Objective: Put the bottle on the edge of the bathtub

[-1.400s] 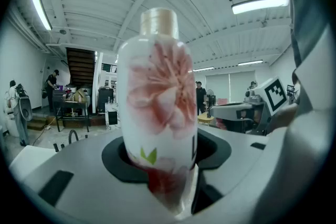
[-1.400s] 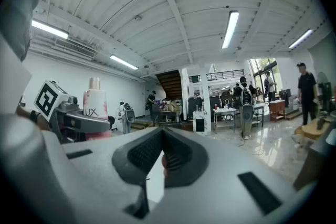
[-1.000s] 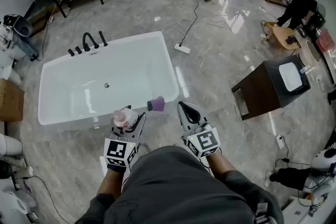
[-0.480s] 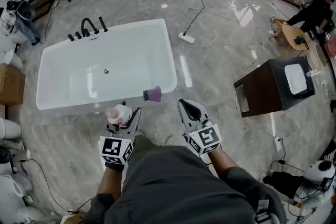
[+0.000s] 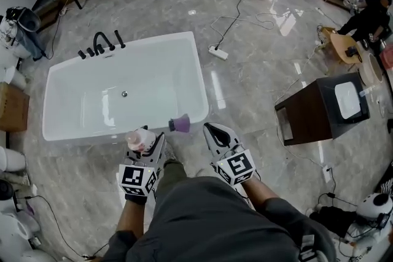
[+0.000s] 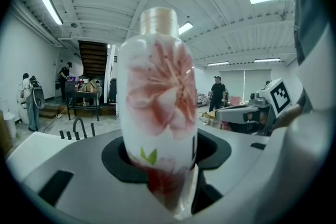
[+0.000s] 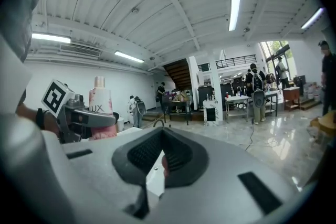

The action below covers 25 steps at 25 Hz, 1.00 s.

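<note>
My left gripper [image 5: 148,143] is shut on a white bottle [image 5: 140,139] printed with a pink flower and holds it upright. In the head view it hovers just in front of the near rim of the white bathtub [image 5: 86,134]. The bottle [image 6: 157,107] fills the left gripper view, standing between that gripper's [image 6: 160,170] grey jaws. My right gripper [image 5: 213,129] is to the right of it over the floor, shut and with nothing in it. From the right gripper [image 7: 160,160] view, the bottle [image 7: 100,105] shows at the left. A purple object [image 5: 181,124] stands on the tub's near right corner.
Black faucet fittings [image 5: 103,46] stand at the tub's far left end. A dark cabinet [image 5: 319,108] with a white basin stands to the right. A power strip and cable [image 5: 218,53] lie on the marble floor beyond the tub. A cardboard box [image 5: 12,108] stands at left.
The head view has shifted slightly. Both grippers keep about the same place before the tub's near rim, and the bottle stays in the left one.
</note>
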Tool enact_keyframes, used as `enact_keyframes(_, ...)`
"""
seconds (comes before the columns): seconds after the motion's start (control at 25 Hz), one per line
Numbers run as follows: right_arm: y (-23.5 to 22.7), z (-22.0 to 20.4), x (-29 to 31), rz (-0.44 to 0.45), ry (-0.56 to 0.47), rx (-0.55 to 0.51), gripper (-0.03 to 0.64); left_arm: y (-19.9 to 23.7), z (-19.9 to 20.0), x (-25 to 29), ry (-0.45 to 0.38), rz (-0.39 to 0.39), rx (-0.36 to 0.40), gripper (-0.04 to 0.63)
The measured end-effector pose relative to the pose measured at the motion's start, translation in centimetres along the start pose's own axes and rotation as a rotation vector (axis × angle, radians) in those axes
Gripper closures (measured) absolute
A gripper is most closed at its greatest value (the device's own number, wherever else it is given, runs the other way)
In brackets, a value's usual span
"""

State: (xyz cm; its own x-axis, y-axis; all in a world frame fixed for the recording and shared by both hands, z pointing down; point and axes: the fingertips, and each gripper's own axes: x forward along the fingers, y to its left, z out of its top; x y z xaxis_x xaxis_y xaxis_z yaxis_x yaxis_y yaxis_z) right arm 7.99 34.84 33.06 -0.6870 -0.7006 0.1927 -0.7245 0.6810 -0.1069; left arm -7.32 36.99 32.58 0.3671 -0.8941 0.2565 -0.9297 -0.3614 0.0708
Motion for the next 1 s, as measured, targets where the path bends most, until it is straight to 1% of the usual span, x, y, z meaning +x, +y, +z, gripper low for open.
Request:
enact_keyframes(0.28, -2.9, 1.2, 6.7, -0.075, 0.027, -0.002, 0.617, 5.2, 1.5, 7.3, 0.0, -0.091, 0.025, 0.368)
enact_keyframes(0.52, -3.8, 2.9, 15.2, -0.121, 0.047, -0.019, 0.617, 11.5, 2.9, 13.6, 0.005, -0.171, 0.056, 0.368)
enact_keyframes(0.68, -4.6, 3.3, 20.6, -0.155, 0.047, -0.024, 0.617, 15.7, 2.9, 17.7, 0.012, -0.221, 0.069, 0.368)
enact_keyframes(0.84, -6.8, 3.5, 25.2, -0.172, 0.049, -0.059, 0.617, 18.9, 2.8, 22.5, 0.021, -0.243, 0.076, 0.37)
enact_keyframes(1.0, -10.3, 2.8, 29.5, -0.169, 0.046, -0.081, 0.617, 21.0, 2.2, 28.0, 0.006, -0.247, 0.076, 0.37)
